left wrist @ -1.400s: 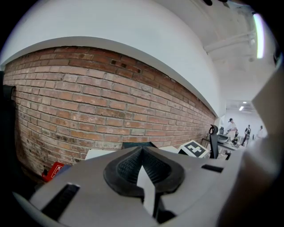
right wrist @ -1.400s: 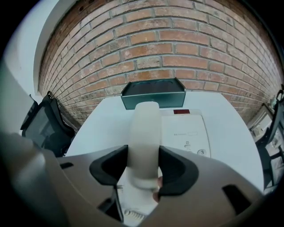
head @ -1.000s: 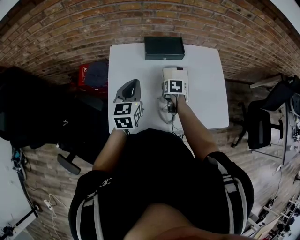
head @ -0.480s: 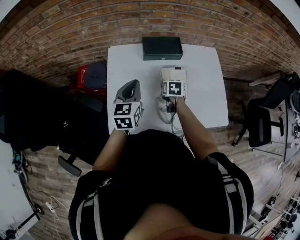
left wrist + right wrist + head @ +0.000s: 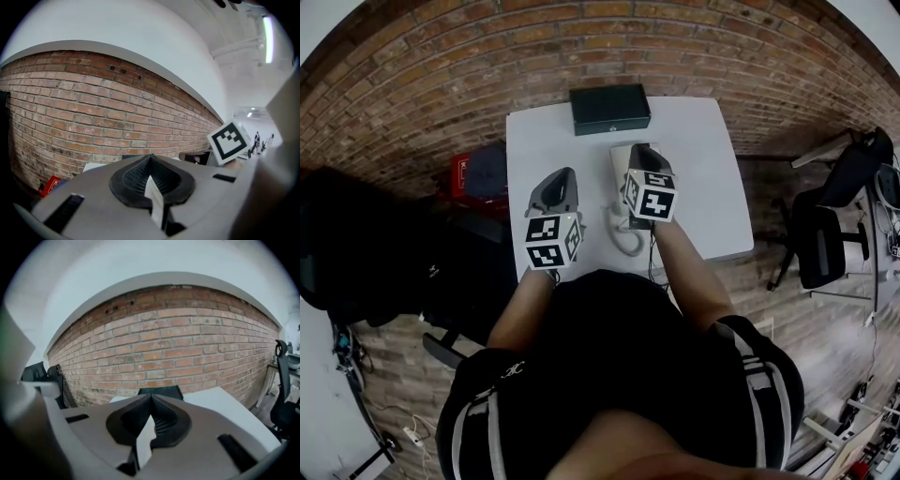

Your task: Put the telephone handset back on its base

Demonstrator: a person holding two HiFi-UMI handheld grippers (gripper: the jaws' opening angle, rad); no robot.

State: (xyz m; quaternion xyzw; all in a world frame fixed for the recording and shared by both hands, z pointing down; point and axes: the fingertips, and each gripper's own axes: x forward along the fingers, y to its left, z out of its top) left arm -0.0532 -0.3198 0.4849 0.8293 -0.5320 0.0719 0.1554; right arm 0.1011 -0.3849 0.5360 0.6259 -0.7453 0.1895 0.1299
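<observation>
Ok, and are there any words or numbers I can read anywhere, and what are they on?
No text here can be read.
Red box beside the table: white print, too blurred to read.
Black box on the table: a small pale mark on its front, too small to read.
Marker cubes: black-and-white squares only, no words.

- A white rectangular table (image 5: 703,178) stands on a brick-patterned floor (image 5: 787,84).
- A flat black box (image 5: 609,109) lies at the table's 12 o'clock edge, with its long side along that edge. The right gripper view shows the same box at the far edge.
- A pale telephone base (image 5: 617,173) lies near the table's centre, just toward 6 o'clock of the box and apart from it. It is partly covered from above.
- A white coiled cord (image 5: 624,242) lies on the tabletop at 6 o'clock of the base, curling close to the near edge.
</observation>
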